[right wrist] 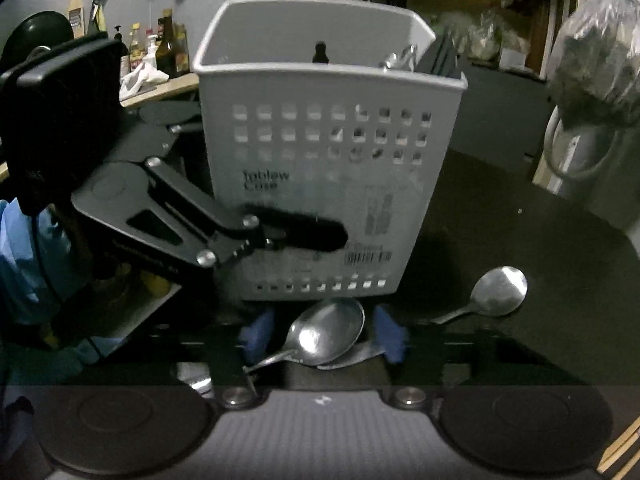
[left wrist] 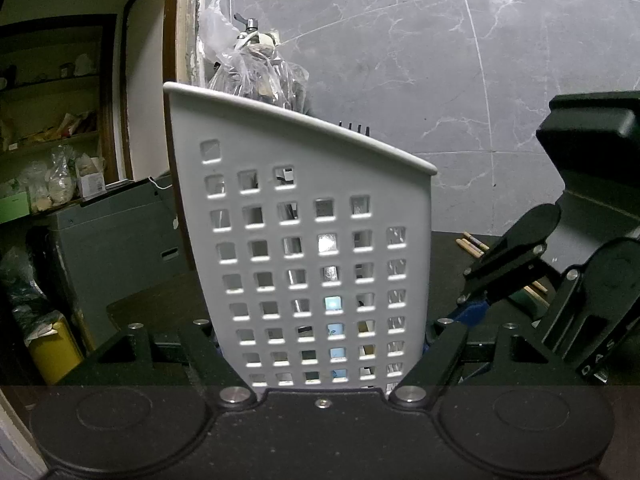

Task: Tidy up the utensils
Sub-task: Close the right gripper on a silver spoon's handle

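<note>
Mid-pickup, by the look of it: right gripper (right wrist: 320, 336) set low over the dark tabletop (right wrist: 520, 232), blue pads either side of a steel spoon (right wrist: 326, 336) but seemingly not yet pressing, bowl toward the caddy, handle running back and left, a second spoon partly beneath. Next, probably: close on the bowl or neck without catching the lower spoon, lift, tip handle-down. Beyond, another spoon (right wrist: 498, 290) off to the right, then the white perforated caddy (right wrist: 320, 184) upright, clamped by the left gripper (left wrist: 324, 344), utensils inside.
</note>
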{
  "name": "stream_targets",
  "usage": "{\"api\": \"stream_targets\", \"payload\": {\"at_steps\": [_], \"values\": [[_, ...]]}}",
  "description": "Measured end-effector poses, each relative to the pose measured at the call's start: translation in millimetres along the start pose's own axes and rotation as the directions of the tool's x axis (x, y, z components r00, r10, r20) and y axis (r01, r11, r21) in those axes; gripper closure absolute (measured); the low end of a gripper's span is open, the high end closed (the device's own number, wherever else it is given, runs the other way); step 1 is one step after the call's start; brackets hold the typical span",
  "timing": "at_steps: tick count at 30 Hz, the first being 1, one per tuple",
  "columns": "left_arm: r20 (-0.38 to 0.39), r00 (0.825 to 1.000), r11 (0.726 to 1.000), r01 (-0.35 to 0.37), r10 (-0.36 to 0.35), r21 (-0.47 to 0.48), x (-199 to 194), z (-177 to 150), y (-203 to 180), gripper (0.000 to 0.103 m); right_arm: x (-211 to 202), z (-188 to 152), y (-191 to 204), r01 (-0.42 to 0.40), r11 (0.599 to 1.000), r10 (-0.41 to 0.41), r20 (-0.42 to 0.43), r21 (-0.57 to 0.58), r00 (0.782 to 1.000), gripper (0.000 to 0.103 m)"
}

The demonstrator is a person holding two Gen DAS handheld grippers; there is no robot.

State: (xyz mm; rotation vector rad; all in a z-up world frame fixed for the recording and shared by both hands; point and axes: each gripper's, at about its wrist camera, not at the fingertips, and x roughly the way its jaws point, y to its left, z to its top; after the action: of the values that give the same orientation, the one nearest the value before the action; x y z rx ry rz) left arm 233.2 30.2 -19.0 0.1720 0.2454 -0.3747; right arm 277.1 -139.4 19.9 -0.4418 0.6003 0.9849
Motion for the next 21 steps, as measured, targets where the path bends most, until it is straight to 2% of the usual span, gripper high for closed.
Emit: {"api": "stream_targets", "payload": {"at_steps": [9,15,21], "values": [[-0.001,1.000,1.000,0.000,0.000,0.000,0.1,0.1,0.0,0.026,-1.7,-8.5,-0.3,0.020,0.998,-0.021,0.015,0.065,1.000,0.063],[0.000,1.000,1.000,0.000,0.000,0.000,0.1,0.0,0.1,0.026,-15.6,-21.6,12.1,0.098,0.988,-0.100,0.015,0.120,0.995,0.088],[-0.002,1.000,1.000,-0.003,0.003,0.002,-0.4,0.1,-0.8,0.026,-31.5,-32.7,18.3,0.154,0.953,-0.157,-0.010,0.260,0.988,0.094]]}}
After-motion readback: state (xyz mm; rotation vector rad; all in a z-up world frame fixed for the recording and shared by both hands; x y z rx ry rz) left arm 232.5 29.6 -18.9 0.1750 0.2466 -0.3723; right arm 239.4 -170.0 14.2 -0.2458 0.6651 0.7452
